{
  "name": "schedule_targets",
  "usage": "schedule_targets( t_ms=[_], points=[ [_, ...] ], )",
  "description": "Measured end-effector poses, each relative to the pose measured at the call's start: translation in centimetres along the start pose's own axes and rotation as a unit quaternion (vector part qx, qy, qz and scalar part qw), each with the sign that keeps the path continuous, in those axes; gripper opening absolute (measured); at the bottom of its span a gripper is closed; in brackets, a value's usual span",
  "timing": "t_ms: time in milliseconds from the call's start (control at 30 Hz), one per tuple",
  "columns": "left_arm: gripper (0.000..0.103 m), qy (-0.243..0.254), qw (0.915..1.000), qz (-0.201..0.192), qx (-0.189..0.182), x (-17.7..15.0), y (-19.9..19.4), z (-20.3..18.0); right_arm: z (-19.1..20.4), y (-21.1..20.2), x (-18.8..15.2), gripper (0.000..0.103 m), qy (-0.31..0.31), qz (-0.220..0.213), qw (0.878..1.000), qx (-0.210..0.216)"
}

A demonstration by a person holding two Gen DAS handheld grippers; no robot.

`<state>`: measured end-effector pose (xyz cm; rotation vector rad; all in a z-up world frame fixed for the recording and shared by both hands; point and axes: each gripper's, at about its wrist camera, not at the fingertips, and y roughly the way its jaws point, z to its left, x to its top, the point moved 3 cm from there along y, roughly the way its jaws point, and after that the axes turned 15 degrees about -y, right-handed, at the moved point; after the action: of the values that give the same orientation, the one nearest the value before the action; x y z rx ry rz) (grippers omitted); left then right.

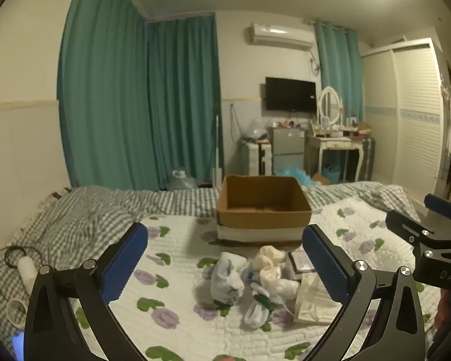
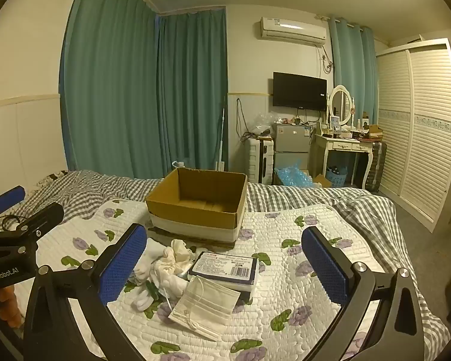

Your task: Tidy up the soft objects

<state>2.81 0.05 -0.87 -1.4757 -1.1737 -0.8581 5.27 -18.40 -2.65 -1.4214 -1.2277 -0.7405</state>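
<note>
A bed [image 2: 330,285] under a quilted white cover with purple flowers fills both views, its edges cut off. On it stands an open cardboard box [image 2: 195,207], its floor partly hidden by the near wall. Just before the box lies a crumpled heap of socks [image 1: 255,279], hard to separate, beside a flat packet [image 2: 225,266] and a pleated mask [image 2: 207,303]. The left gripper [image 1: 225,258] and right gripper [image 2: 225,258] are spread wide, holding nothing.

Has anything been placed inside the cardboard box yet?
No, in the right wrist view the cardboard box shows only its bare brown bottom, while the socks lie on the quilt in front.
</note>
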Motion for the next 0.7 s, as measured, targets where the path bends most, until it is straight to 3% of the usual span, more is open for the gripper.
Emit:
schedule_targets(
  t_ms=[700],
  points=[
    [0.103,0.009,0.9999,0.009,0.008,-0.75,0.78,0.06,0.23,0.24,-0.53,0.103,-0.004,0.011,1.0,0.001]
  ],
)
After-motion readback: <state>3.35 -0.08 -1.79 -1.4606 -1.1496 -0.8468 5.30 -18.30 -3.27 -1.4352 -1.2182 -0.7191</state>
